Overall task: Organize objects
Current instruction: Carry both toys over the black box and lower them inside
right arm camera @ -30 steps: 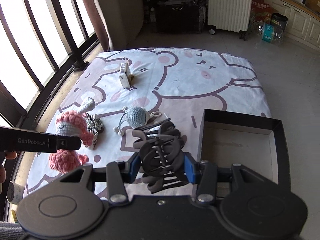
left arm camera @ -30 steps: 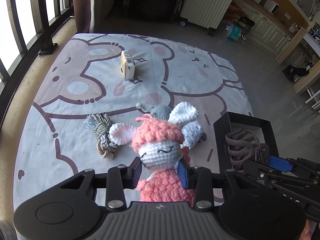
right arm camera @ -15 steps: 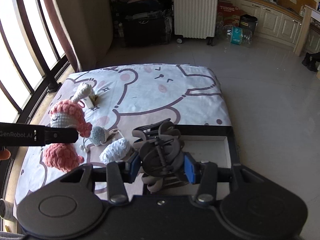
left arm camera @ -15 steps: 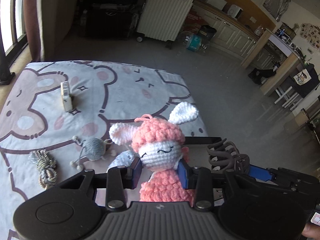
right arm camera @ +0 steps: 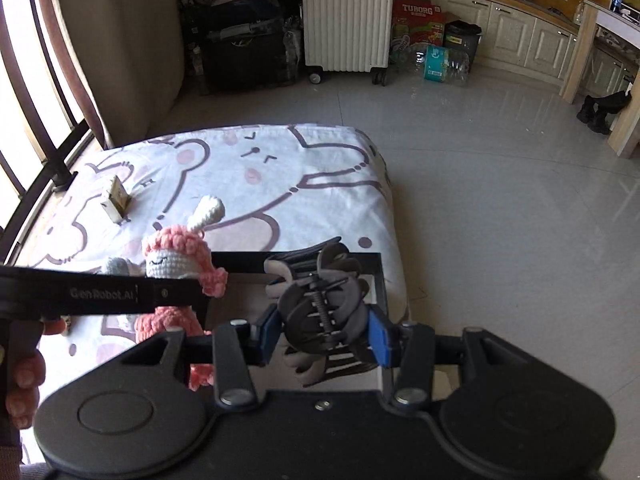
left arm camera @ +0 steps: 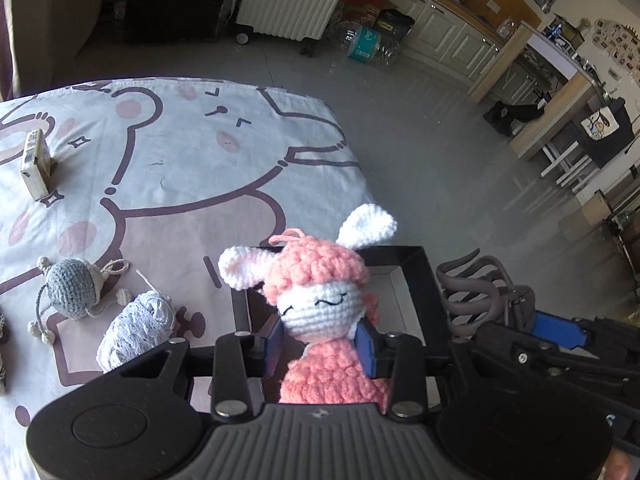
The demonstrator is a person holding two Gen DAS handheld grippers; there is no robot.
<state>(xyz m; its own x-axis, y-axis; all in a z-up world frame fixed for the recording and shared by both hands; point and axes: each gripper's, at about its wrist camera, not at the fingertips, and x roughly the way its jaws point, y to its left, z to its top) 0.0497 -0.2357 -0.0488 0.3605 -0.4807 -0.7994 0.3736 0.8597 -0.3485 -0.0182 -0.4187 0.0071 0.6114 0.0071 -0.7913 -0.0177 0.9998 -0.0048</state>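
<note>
My left gripper (left arm camera: 322, 344) is shut on a pink and white crochet bunny doll (left arm camera: 320, 304) and holds it above the near left corner of the black box (left arm camera: 416, 272). My right gripper (right arm camera: 324, 334) is shut on a grey hair claw clip (right arm camera: 320, 308) and holds it over the black box (right arm camera: 378, 280). The doll also shows in the right wrist view (right arm camera: 176, 256), left of the clip. The clip shows at the right of the left wrist view (left arm camera: 480, 292).
On the bear-print sheet (left arm camera: 180, 160) lie a grey crochet ball with strings (left arm camera: 72, 292), a pale blue crochet piece (left arm camera: 136, 324) and a small upright carton (left arm camera: 36, 164). The sheet's right edge drops to tiled floor. A white suitcase (right arm camera: 346, 16) stands far back.
Both grippers have moved to the right with their loads. The doll and the clip now hang over the black box instead of over the sheet.
</note>
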